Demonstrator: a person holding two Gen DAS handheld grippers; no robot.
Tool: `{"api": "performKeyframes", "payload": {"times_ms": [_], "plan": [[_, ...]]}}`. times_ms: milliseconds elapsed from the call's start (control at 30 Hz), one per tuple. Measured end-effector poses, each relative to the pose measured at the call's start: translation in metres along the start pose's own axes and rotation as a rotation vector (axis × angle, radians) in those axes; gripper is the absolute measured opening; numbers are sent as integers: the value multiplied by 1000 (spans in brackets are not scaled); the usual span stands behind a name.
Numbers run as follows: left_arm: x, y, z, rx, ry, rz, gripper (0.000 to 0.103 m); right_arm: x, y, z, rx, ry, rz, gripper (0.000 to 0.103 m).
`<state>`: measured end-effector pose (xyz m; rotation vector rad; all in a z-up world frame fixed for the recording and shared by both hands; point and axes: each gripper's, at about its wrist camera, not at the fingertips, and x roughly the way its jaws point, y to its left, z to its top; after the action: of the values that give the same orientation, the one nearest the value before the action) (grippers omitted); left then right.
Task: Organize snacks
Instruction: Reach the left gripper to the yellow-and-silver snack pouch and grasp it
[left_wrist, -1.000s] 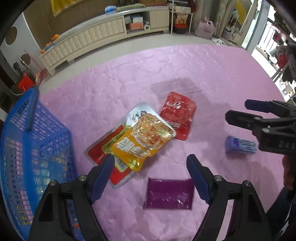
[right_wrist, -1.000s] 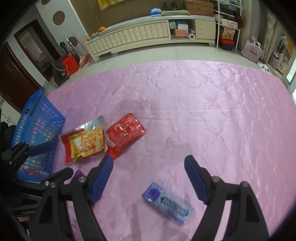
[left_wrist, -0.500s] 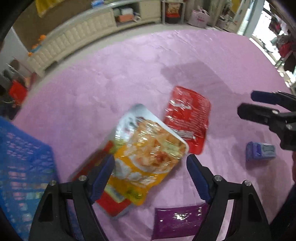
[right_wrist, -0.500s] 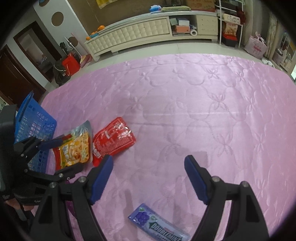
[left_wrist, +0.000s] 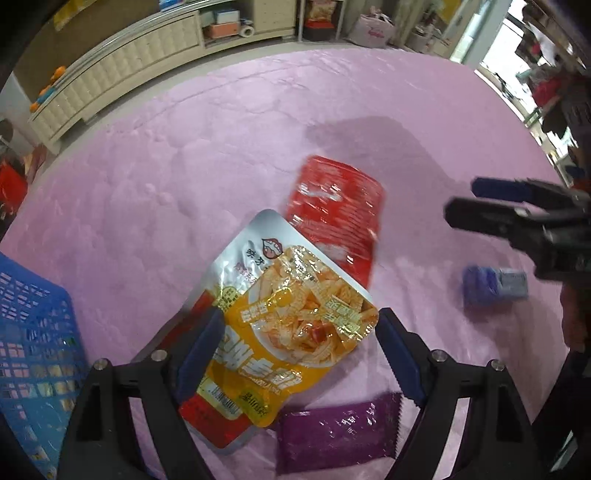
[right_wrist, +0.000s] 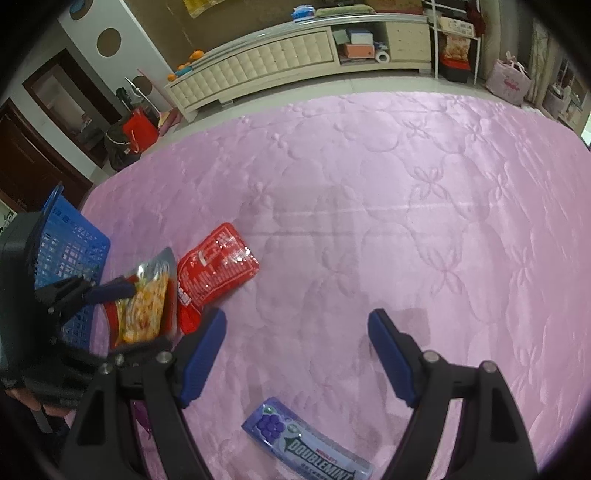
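Note:
My left gripper (left_wrist: 299, 332) is open, low over a yellow and red snack pouch (left_wrist: 284, 317) that lies between its fingers on the pink quilt. A red pouch (left_wrist: 336, 210) lies just beyond, a purple packet (left_wrist: 336, 432) just below the pouch. My right gripper (right_wrist: 295, 332) is open and empty above bare quilt; a blue Doublemint gum pack (right_wrist: 306, 443) lies below it, also in the left wrist view (left_wrist: 495, 286). The yellow pouch (right_wrist: 147, 306) and red pouch (right_wrist: 214, 273) show at its left. The right gripper's fingers (left_wrist: 487, 214) show at the right of the left view.
A blue plastic basket (left_wrist: 33, 332) stands at the left edge of the quilt, also in the right wrist view (right_wrist: 70, 243). A cream cabinet (right_wrist: 258, 70) and shelves stand on the floor beyond the quilt. A red bag (right_wrist: 138, 129) sits by the wall.
My left gripper has moved forward and down over the yellow pouch, which now lies between its fingers. The right gripper has drifted back slightly; the gum pack sits lower in its view.

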<state>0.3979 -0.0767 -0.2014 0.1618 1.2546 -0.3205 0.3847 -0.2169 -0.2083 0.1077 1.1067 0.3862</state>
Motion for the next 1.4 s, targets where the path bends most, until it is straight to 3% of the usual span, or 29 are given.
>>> {"api": "performKeyframes", "payload": {"times_ms": [200,333,400,500,633,700,867,900,1000,1067,1133,1400], "plan": [[-2,-20,-7,20,14,0,77,-10,-2,-10,-1,5,2,83],[-7,-28,-6,5,11,-43,55,-18,-8,-16,21,9,6,83],[-7,-31,-7,-11,16,-85,53,-20,-8,-20,29,16,7,83],[-1,-39,-8,19,8,-29,42,-24,-7,-26,28,20,0,83],[0,-43,-10,-2,7,-47,14,-28,-10,-28,16,20,-9,83],[3,-44,-10,-8,21,-18,7,-28,-7,-28,24,19,-9,83],[-18,-42,-17,-13,-15,-23,7,-32,-10,-30,28,15,-8,83],[-24,-44,-20,-11,-21,-18,13,-33,-9,-31,29,15,-7,83],[-36,-41,-23,-14,-47,5,47,-33,-5,-30,28,13,1,83],[-38,-37,-22,-10,-51,14,53,-33,2,-30,13,12,14,83],[-40,-35,-22,1,-55,46,66,-32,8,-30,-6,13,17,83],[-22,-22,-23,43,-15,104,77,-23,29,-29,-71,17,22,83]]}}
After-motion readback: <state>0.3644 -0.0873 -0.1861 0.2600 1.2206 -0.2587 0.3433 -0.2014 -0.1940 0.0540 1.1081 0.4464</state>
